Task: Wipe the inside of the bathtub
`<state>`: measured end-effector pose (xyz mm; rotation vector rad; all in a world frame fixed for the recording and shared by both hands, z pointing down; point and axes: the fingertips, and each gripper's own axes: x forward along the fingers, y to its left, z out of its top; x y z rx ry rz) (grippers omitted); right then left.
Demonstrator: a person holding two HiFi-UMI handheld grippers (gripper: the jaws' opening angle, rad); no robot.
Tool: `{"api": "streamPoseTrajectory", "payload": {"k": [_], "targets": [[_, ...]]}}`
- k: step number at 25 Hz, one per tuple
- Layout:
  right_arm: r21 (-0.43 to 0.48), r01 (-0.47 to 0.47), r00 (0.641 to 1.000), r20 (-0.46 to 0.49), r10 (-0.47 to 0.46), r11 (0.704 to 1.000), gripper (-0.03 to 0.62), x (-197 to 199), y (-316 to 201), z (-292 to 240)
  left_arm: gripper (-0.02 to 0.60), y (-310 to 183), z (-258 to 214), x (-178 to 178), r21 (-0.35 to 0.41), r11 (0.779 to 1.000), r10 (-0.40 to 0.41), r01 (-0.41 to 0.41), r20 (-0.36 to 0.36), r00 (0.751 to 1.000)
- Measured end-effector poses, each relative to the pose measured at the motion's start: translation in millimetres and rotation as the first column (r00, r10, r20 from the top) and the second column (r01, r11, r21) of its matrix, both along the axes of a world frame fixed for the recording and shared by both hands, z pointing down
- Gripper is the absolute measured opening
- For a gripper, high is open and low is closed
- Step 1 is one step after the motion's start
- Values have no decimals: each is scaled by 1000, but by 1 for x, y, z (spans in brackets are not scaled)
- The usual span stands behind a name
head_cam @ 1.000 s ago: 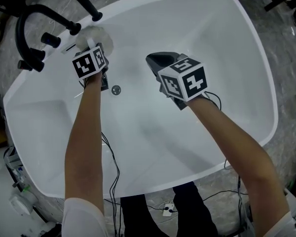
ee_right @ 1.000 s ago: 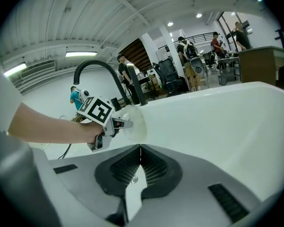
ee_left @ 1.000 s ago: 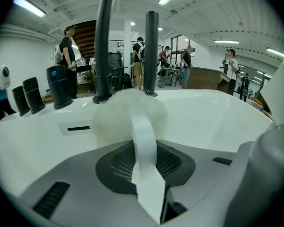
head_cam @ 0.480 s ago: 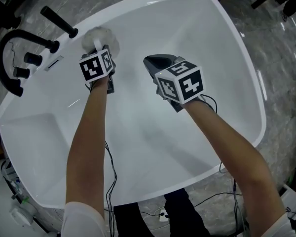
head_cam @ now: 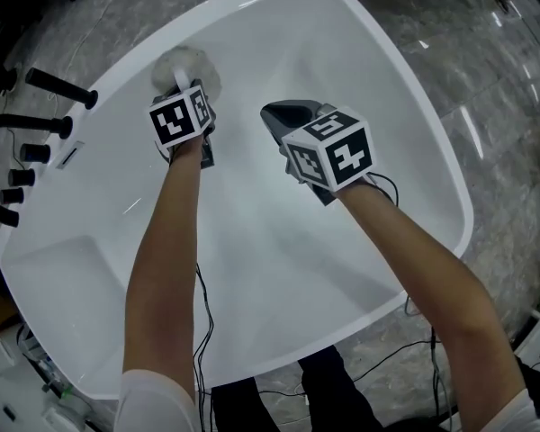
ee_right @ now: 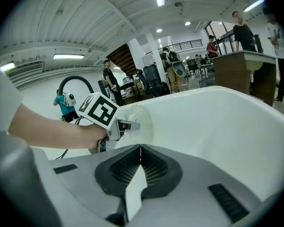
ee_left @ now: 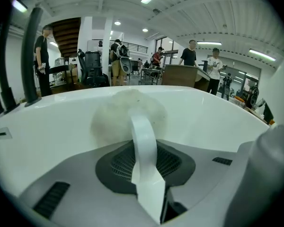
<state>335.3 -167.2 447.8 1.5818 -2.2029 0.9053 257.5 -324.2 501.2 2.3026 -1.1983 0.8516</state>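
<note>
Head view: left gripper is reaching into the white tub, its tips lying against a round whitish pad that is pressing on the tub's far inner wall, below the rim. Right gripper is hanging over the middle of the tub, beside the left one and apart from it, touching nothing. A black faucet is standing at the tub's left rim; grey marbled floor is showing around the tub. Left gripper view: jaws are clamping on a white strap that is arching up from between them to the pad; the pad is lying flat on the tub wall straight ahead. People are standing in the room beyond the rim. Right gripper view: jaws are sitting pressed together tip to tip with nothing between them, pointing at the tub's inner wall; the left gripper with its marker cube is showing at left, the pad at its front touching the wall
</note>
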Motion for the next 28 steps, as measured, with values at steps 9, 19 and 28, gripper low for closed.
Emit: {"api": "streamPoseTrajectory", "payload": {"k": [9,19,28], "targets": [[13,-77,997,2,77,997,20,61,20,8,106,7,9,80,-10,999,49,-49,-24,999],[13,-142,990,8,142,990,20,103,46,20,106,17,9,156,29,989,148,-148,-11,989],[21,-158,987,18,157,987,20,112,56,29,107,19,14,199,48,970,239,-239,13,971]]}}
